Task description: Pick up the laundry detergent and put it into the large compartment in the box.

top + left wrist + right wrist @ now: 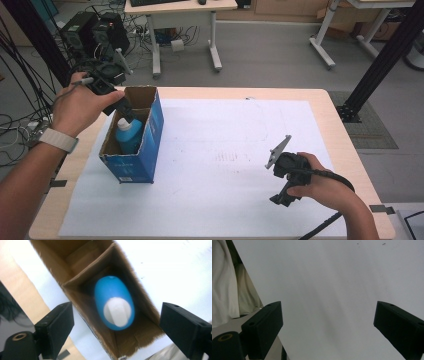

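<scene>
A blue bottle with a white cap stands inside an open cardboard box whose outer walls are blue, at the left of the table. My left gripper hangs over the box's mouth, pointing down into it. In the left gripper view the bottle and its cap lie below and between the widely parted jaws of this gripper, and nothing touches the pads. My right gripper rests low at the table's right front. In the right gripper view it stands open over bare white paper.
A large white sheet covers most of the wooden table. Beyond the far edge stand a desk, black equipment with cables at the left and a black frame post at the right.
</scene>
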Demonstrator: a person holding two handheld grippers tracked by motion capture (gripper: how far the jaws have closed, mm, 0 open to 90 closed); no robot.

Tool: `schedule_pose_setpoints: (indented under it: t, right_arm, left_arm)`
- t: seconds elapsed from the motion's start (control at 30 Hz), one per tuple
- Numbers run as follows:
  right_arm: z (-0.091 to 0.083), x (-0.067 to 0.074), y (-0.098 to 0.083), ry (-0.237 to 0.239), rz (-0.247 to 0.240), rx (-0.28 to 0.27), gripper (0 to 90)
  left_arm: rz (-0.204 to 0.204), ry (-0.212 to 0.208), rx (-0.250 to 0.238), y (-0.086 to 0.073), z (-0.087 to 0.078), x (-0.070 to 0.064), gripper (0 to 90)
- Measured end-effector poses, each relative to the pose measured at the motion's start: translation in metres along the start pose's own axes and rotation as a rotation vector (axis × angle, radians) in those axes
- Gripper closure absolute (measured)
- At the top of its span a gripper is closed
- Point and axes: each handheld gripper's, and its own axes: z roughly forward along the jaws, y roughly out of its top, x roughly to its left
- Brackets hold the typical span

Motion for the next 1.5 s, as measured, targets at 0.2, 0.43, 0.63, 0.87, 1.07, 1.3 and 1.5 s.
schedule_pose_setpoints:
  t: [0.2, 0.43, 0.63, 0.87, 1.07, 1.3, 1.5]
  right_arm:
    - [-0.002, 0.002, 0.003, -0.002, -0.001, 0.006, 8.7]
    - [-0.004, 0.004, 0.005, -0.005, 0.009, 0.013, 8.7]
    - [-0.006, 0.006, 0.005, -0.007, 0.016, 0.015, 8.6]
    - [-0.007, 0.009, 0.007, -0.012, 0.022, 0.016, 8.6]
    - [-0.008, 0.011, 0.008, -0.015, 0.027, 0.022, 8.7]
    - [-0.008, 0.011, 0.010, -0.016, 0.031, 0.025, 8.7]
    - [-0.010, 0.011, 0.012, -0.019, 0.029, 0.026, 8.7]
  left_arm:
    - [0.173, -0.006, -0.066, -0.005, -0.022, -0.010, 11.6]
    - [0.350, -0.021, -0.078, 0.000, -0.037, -0.029, 9.4]
    - [0.486, -0.032, -0.053, 0.010, -0.039, -0.049, 7.0]
    - [0.620, -0.048, -0.024, 0.025, -0.033, -0.065, 5.2]
    - [0.677, -0.058, 0.001, 0.034, -0.019, -0.074, 5.3]
    - [0.759, -0.076, 0.039, 0.042, -0.003, -0.087, 5.3]
    - [0.802, -0.078, 0.074, 0.049, 0.008, -0.099, 5.5]
